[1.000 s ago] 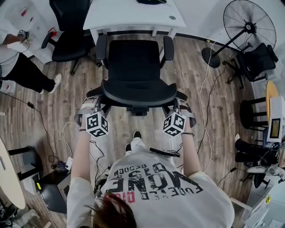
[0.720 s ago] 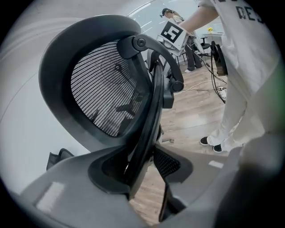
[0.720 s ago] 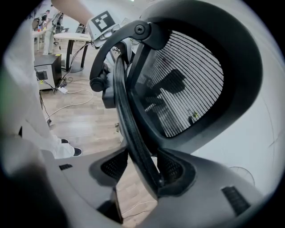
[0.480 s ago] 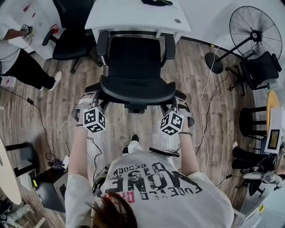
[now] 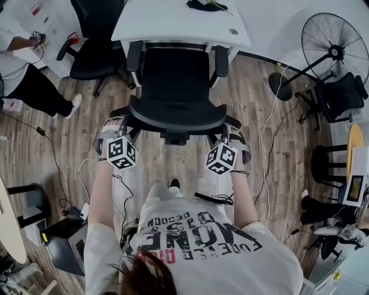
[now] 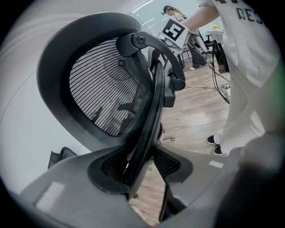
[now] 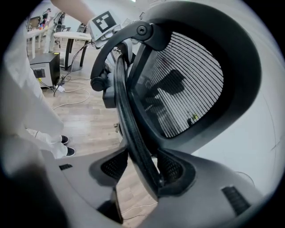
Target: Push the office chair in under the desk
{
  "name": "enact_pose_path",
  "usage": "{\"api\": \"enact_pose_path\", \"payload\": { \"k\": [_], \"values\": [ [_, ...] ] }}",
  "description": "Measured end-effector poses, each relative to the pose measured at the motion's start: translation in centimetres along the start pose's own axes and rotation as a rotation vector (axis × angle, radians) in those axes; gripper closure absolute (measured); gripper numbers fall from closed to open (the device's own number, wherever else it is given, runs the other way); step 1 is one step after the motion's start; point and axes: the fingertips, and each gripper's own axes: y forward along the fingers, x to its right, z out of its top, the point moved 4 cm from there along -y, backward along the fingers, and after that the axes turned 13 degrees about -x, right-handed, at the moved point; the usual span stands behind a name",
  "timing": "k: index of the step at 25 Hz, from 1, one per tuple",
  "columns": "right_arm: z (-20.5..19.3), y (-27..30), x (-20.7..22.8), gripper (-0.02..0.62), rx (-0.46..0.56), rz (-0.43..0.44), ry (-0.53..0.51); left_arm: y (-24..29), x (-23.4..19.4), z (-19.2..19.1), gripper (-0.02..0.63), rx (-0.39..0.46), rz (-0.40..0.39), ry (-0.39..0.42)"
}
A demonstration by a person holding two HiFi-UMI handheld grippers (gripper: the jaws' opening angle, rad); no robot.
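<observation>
At the desk, office chair facing in, backrest nearest person.

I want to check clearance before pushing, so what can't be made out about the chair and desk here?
Office chair wheels: head view, hidden beneath its seat and backrest.
Space under the desk: head view, covered by its top.
Dark item on the desk: cut off by the head view's top edge.

Black office chair: mesh backrest, padded seat, two armrests. It stands upright facing the white desk, backrest toward me. Armrest tips reach the desk's near edge. Backrest rim is clamped on either side by my left gripper and right gripper.
</observation>
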Motion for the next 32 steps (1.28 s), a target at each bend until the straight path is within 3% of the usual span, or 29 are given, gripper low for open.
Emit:
{"api": "enact_pose_path", "payload": {
  "k": [32],
  "values": [
    [4.2, 5.1, 5.2, 0.391, -0.059, -0.013, 0.050, 5.1, -7.2, -1.4, 0.413, 0.067, 0.047, 0.066]
  ]
}}
